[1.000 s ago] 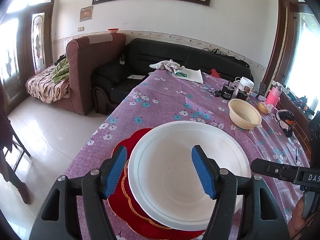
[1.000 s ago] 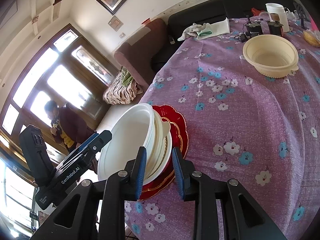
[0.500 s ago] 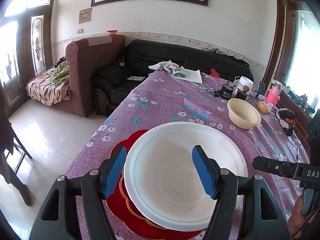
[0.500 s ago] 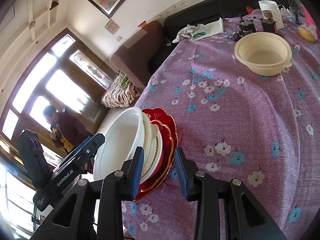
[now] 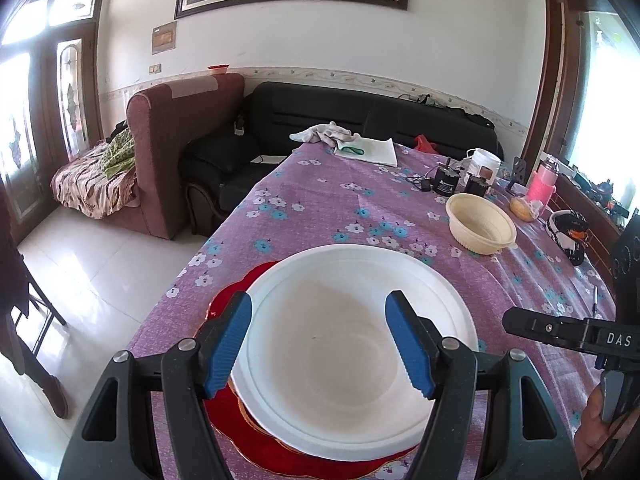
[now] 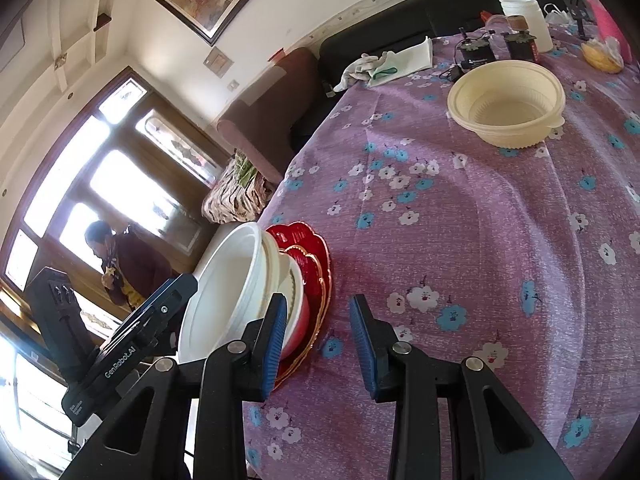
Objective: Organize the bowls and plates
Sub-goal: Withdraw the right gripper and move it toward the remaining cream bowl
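The fingers point(image 5: 230, 344) of the left gripper point(image 5: 320, 342) stand spread wide over the white bowl point(image 5: 352, 344), gripping nothing, and the blue pads hang to either side of its hollow without visibly touching the rim. The right gripper point(image 6: 318, 346) is likewise released, its fingers point(image 6: 362, 342) parted above the purple flowered cloth of the bench point(image 6: 480, 220), just beside the stack and apart from it. The white bowl sits on top of a pile at the near corner of the bench: under it, seen edge-on from the right wrist, lie a second pale bowl point(image 6: 282, 276) and a scalloped red plate point(image 6: 314, 270) with a gold edge. A cream bowl point(image 6: 508, 104) stands alone, well apart toward the far end of the bench, near some small jars and a white cloth. That cream bowl looks like the piece left to gather. It appears to be thin moulded plastic, so likely light, somewhat springy at the wall and smooth enough to slip; a hard squeeze could buckle the side. The best hold is probably across the rolled rim, one finger inside and one outside, where the lip is stiffest. The white bowl seems of the same light, flexible kind, while the red plate may be harder and more brittle, so anything set onto the stack should come down level and gently
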Available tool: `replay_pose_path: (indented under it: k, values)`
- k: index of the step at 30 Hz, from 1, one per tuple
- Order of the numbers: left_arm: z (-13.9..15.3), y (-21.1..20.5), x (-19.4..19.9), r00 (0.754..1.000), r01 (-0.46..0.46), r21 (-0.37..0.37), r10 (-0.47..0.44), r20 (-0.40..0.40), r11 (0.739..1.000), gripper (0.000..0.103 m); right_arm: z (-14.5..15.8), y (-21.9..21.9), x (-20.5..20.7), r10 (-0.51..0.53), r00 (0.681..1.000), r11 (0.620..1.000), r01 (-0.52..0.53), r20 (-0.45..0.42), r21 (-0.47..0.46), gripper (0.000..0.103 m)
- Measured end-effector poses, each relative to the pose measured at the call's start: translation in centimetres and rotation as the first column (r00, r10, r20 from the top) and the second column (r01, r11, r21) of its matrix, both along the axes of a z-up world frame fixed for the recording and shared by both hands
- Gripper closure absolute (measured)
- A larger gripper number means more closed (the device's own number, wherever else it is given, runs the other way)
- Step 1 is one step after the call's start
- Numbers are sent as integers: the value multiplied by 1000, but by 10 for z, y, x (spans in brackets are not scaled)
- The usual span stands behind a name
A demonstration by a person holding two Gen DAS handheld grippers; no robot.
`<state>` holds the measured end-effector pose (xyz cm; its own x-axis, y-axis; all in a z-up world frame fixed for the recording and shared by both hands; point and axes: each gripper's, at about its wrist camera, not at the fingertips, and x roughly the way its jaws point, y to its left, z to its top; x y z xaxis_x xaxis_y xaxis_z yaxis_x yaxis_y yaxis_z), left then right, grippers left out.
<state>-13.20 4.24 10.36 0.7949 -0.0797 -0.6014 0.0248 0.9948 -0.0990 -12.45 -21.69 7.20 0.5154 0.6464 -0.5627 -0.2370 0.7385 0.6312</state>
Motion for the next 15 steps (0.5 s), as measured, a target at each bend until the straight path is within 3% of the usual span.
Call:
replay_pose_path:
  k: [15]
  values:
    - [12,-46,4,995,101,64,-102,7,993,30,-8,-42,1,-70,998,996,70,-5,46,66]
